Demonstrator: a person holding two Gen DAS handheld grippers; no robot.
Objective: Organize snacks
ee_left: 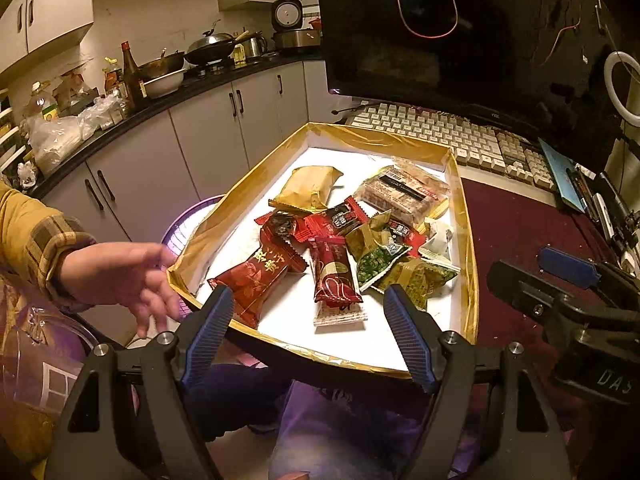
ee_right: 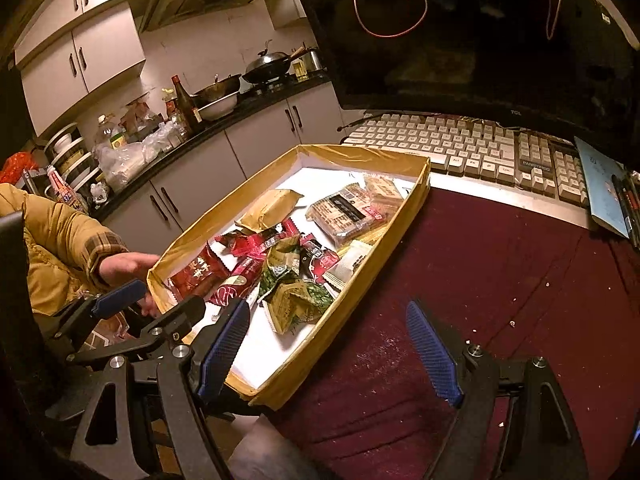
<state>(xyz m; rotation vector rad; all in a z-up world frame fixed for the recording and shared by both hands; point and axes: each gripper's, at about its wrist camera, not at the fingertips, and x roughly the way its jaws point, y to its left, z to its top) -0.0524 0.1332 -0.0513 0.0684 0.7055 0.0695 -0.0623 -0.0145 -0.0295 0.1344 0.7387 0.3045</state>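
Just beyond the spread, empty left tool point(ee_left: 308, 300), snacks point(ee_left: 336, 280) heaped inside the gold-rimmed tray point(ee_left: 472, 280)

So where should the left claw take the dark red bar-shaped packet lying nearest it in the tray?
Probably across its narrow middle, coming from above and the near edge. The dark red packet lies flat, long axis running toward the left claw, which is open and empty. Its long sides are mostly clear, though the green packets crowd the right side. The crimped clear end would likely slip.
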